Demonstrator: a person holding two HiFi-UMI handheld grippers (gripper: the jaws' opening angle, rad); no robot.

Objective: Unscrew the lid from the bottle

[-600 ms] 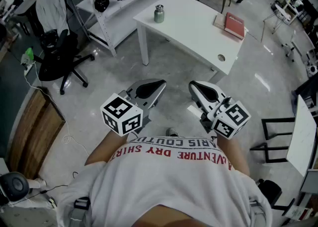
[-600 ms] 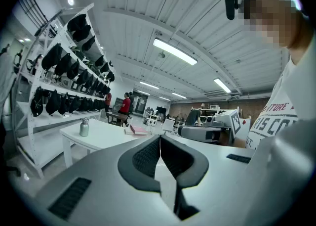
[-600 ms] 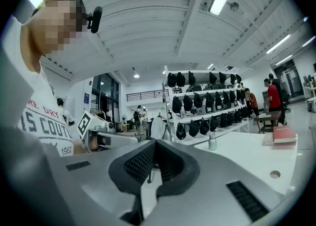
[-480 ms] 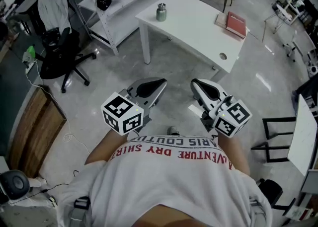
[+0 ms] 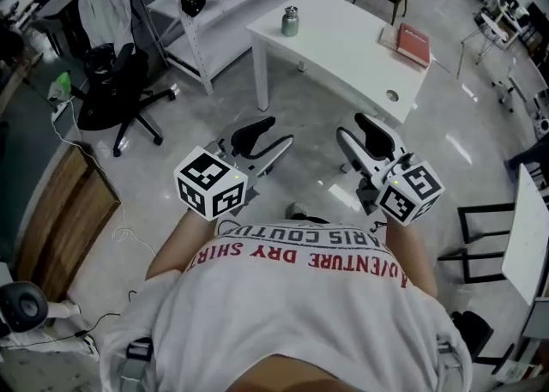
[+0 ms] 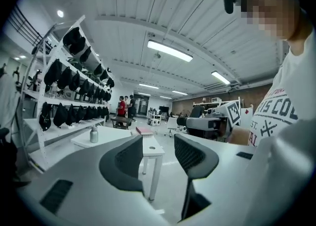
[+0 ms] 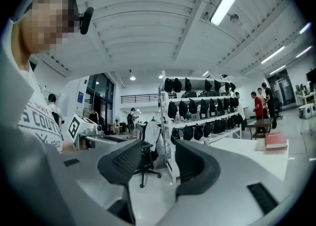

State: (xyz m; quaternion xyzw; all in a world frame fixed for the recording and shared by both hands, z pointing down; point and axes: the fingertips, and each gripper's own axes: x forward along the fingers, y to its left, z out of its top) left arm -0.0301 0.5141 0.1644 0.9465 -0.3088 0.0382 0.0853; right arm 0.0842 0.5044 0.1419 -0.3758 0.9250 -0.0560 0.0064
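On far table [image 5: 343,43]: bottle [image 5: 291,23], lid [image 5: 291,11] detail unclear | left gripper [image 5: 268,140], right gripper [image 5: 355,136]: fingers [image 6: 123,164] apart, empty

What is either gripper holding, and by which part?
Nothing: left gripper and right gripper are open and empty; the bottle stands on the table.

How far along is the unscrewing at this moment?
Done: nothing; the bottle stands on the distant table, lid apparently on. In hand: nothing; left gripper and right gripper are open, empty. Left: walk up, grip bottle and lid, unscrew.
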